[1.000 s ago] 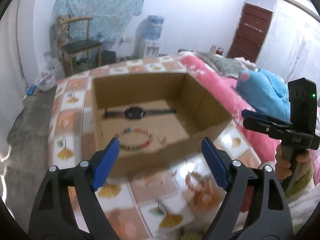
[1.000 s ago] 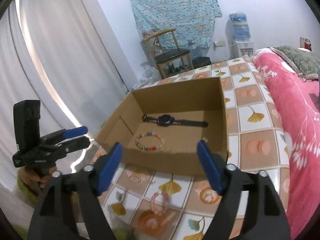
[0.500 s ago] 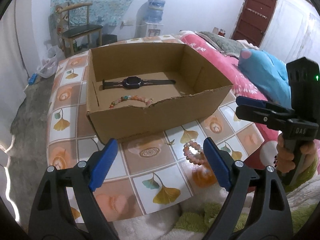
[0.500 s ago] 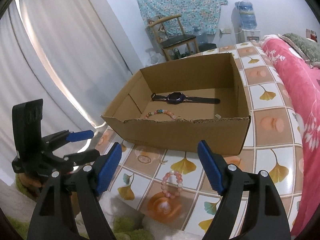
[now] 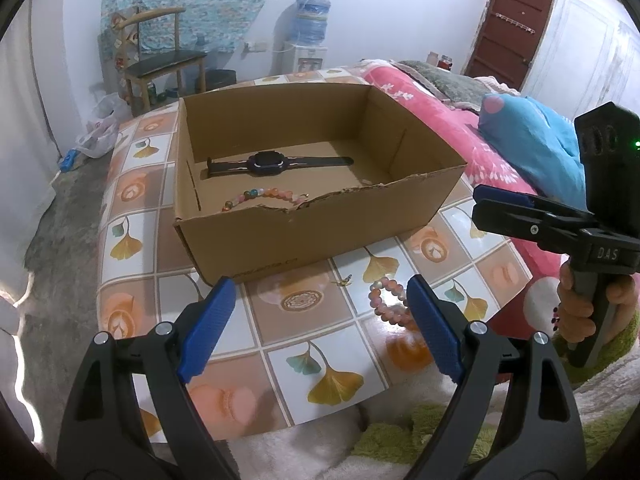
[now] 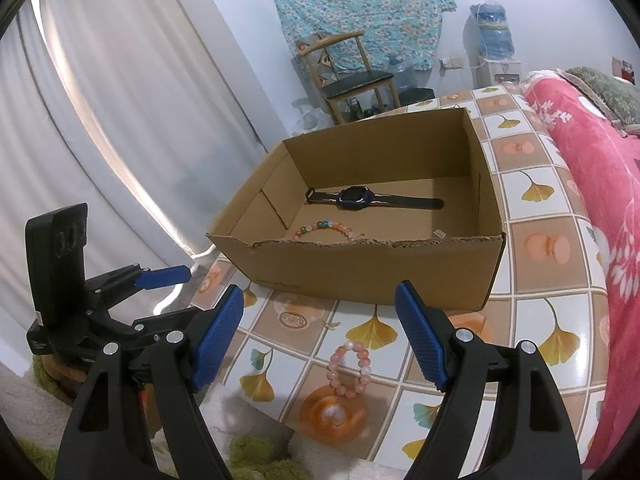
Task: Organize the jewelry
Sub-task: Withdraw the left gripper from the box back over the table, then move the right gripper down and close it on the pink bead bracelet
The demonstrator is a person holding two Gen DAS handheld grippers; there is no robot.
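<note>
Both grippers, left gripper (image 5: 316,320) and right gripper (image 6: 320,332), are backing off the box (image 6: 360,272), gaping empty; right should be straddling the pink bracelet (image 6: 352,368) squarely.

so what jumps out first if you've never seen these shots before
The open cardboard box sits mid-table, with a dark watch and a multicoloured bead bracelet lying inside. A pink bead bracelet lies on the ginkgo-patterned tablecloth in front of the box, between the right gripper jaws, which are open.

Two near, low wrist views, both facing the cardboard box (image 5: 320,224) (image 6: 360,268).
</note>
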